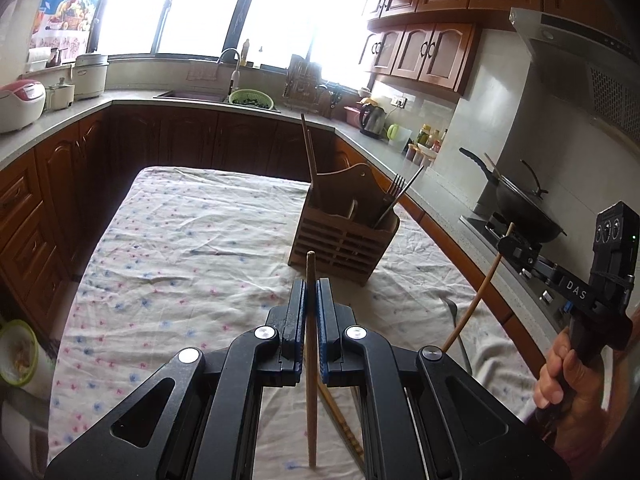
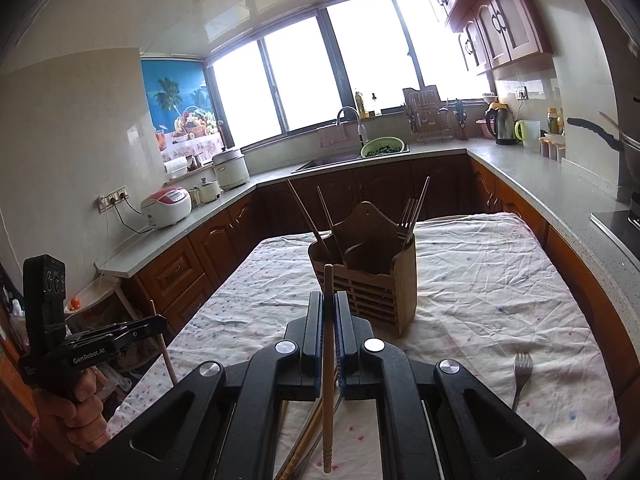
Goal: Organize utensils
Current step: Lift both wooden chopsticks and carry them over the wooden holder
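**Two chopsticks held above the cloth-covered tabletop**

The left hand-held gripper [image 1: 311, 304] is clamped on a wooden chopstick [image 1: 311, 380], held upright. The right hand-held gripper [image 2: 329, 316] likewise pinches a second chopstick [image 2: 328, 380]. Ahead stands the wooden utensil holder [image 2: 370, 280] — chopsticks in its left compartment, forks in its right. A loose fork [image 2: 522, 372] lies near the right edge of the tabletop [image 2: 500, 280]. Bare cloth spreads left of the holder — wide room there.

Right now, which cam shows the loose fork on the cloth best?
Right wrist view: the fork lies in full view on the tablecloth, tines and handle clear. Left wrist view shows only part of it, without the tines.
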`<state>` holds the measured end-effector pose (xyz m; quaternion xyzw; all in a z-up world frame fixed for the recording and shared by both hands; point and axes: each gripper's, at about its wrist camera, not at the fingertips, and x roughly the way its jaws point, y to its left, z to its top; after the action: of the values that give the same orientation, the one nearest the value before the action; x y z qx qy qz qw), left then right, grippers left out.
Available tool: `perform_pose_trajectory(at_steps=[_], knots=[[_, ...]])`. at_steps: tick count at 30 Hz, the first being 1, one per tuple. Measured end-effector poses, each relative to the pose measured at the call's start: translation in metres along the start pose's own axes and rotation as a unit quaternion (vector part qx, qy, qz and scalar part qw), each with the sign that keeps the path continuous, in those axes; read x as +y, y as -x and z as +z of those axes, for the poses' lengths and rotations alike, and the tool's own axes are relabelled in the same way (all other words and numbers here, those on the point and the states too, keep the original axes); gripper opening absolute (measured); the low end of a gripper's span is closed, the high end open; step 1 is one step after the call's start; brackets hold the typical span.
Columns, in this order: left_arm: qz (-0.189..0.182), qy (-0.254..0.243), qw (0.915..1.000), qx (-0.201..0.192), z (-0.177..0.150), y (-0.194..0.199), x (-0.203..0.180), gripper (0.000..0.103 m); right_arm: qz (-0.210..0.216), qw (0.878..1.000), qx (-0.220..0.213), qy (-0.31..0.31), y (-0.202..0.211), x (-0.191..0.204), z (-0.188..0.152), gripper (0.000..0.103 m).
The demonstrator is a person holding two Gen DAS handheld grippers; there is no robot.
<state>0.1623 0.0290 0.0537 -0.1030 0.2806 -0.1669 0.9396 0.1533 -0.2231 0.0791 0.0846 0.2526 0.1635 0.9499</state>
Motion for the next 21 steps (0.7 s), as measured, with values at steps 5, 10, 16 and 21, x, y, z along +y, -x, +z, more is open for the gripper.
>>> perform_pose_trajectory(at_steps=[5, 10, 16, 21], knots=[[0.001, 0.006, 0.9998, -0.02, 0.01, 0.002, 0.0, 0.004, -0.004, 1.0, -0.008, -0.005, 0.0, -0.006, 0.006, 0.005], [0.0, 0.006, 0.9994, -0.034, 0.022, -0.002, -0.003, 0.004, -0.008, 1.0, -0.018, -0.009, -0.003, -0.01, 0.011, 0.005], [-0.001, 0.003, 0.9984, -0.057, 0.042, -0.007, -0.01, 0.004, -0.013, 0.999, -0.031, -0.014, -0.01, -0.017, 0.02, 0.005], [-0.004, -0.002, 0.9964, -0.085, 0.066, -0.014, -0.017, 0.004, -0.016, 0.998, -0.054, -0.012, -0.017, -0.018, 0.038, 0.005]])
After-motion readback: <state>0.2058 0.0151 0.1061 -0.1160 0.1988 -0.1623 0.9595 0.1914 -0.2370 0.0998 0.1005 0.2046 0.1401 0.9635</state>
